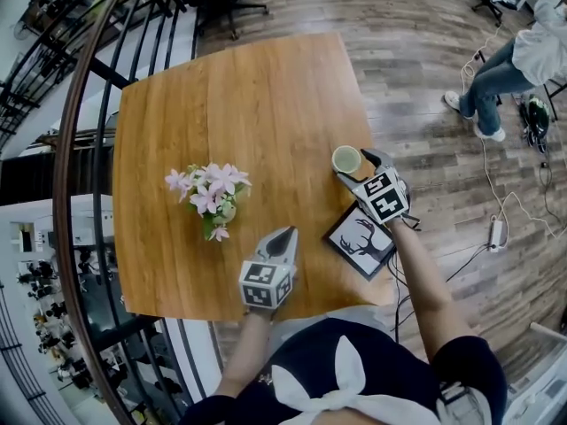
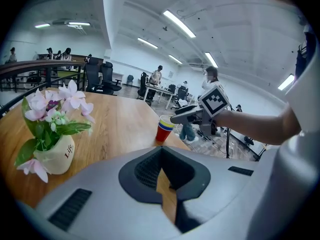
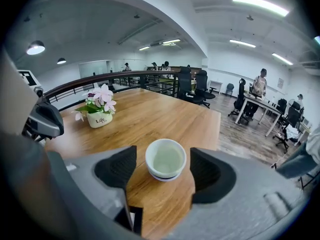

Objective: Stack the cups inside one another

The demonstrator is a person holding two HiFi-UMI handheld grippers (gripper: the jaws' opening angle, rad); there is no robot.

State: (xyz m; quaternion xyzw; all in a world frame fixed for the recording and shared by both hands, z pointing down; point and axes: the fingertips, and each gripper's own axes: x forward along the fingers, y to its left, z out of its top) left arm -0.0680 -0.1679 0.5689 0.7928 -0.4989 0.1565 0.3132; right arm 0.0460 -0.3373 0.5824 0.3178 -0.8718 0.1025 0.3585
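Cups (image 3: 165, 160) stand nested in one stack at the table (image 1: 230, 96) edge; stacking looks done. Right claw (image 3: 163, 168) gapes wide around them without touching; left claw (image 2: 161, 170) is closed, empty.

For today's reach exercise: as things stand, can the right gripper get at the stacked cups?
Probably yes. The right gripper has its jaws apart on either side of the stacked cups, not pressing them, and nothing lies between.

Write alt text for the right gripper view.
The right hand-held gripper holds open jaws either side of a pale round cup, not touching it, on a brown wooden table. A white pot of pink flowers stands further back, left.
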